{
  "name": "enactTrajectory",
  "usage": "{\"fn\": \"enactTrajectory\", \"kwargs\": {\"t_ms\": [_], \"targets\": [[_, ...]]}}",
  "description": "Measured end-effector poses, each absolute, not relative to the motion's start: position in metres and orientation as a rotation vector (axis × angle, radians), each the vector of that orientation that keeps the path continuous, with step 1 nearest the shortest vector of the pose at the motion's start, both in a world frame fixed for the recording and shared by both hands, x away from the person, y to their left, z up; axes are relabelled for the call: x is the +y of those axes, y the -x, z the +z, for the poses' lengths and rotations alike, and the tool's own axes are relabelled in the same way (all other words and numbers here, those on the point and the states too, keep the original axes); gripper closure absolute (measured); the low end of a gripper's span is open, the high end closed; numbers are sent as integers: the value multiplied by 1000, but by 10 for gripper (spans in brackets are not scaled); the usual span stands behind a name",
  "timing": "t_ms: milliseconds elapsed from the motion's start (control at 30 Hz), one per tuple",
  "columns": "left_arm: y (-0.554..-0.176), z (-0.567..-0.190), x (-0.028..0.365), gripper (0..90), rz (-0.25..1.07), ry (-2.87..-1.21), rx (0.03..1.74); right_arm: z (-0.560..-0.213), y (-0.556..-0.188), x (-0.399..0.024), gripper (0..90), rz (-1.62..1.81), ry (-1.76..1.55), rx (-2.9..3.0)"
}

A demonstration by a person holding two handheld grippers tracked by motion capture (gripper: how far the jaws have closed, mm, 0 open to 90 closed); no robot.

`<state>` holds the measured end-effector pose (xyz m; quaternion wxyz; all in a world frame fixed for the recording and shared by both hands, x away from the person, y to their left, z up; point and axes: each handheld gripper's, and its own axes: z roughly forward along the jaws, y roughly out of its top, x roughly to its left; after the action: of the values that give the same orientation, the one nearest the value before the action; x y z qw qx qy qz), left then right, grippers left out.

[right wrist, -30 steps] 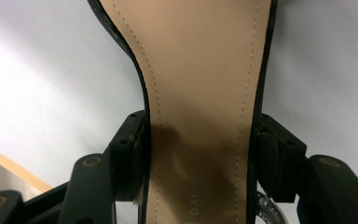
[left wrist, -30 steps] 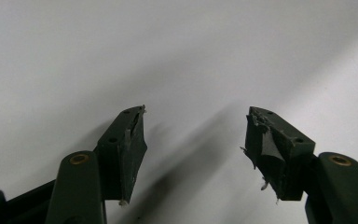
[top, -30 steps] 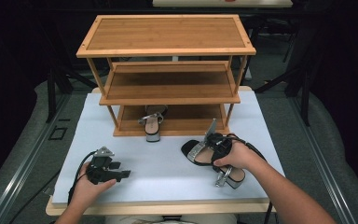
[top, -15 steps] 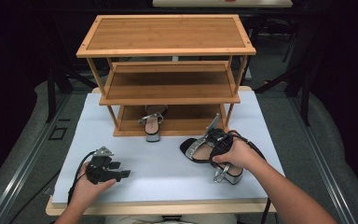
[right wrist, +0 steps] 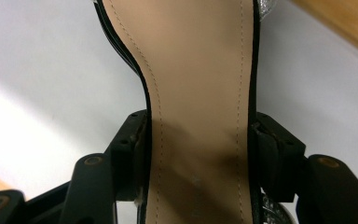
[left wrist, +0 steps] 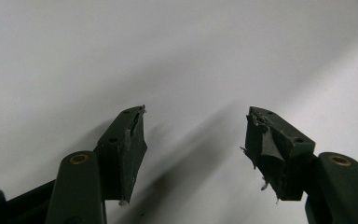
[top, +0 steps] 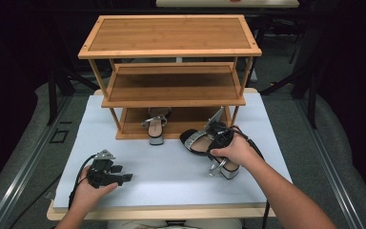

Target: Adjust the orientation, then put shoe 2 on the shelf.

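1. 2 grippers are in play. Our right gripper (top: 218, 135) is clamped across the waist of a silver heeled sandal (top: 205, 143); in the right gripper view both jaws press the edges of its tan insole (right wrist: 198, 93).
2. Over the last second we have swung the sandal's toe left and forward, toward the bottom shelf (top: 190, 117) of the bamboo shoe rack (top: 171, 52).
3. Its mate (top: 155, 126) already sits on that shelf, so we judge the pair is being shelved together.
4. Our left gripper (top: 119, 175) stays idle on the white table (top: 147, 162), jaws apart, holding nothing.
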<state>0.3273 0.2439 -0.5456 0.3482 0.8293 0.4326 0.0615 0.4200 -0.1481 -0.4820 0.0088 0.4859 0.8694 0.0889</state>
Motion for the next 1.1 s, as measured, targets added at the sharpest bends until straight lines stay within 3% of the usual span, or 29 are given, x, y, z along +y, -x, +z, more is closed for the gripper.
{"fn": "enactTrajectory", "kwargs": {"t_ms": [467,633,800,1100], "targets": [[-328,-547,247,375,155,-2147,1129,-500,-454,-132,420,284,-1664,2603],[-328,-548,246,375,154,-2149,1129,-500,-459,-129,411,173,-1692,2657],[-328,-548,245,375,153,-2149,1131,-502,-453,-128,391,306,-1664,2626],[-328,-548,245,375,150,-2158,1131,-459,-424,-145,380,580,-1542,2603]]}}
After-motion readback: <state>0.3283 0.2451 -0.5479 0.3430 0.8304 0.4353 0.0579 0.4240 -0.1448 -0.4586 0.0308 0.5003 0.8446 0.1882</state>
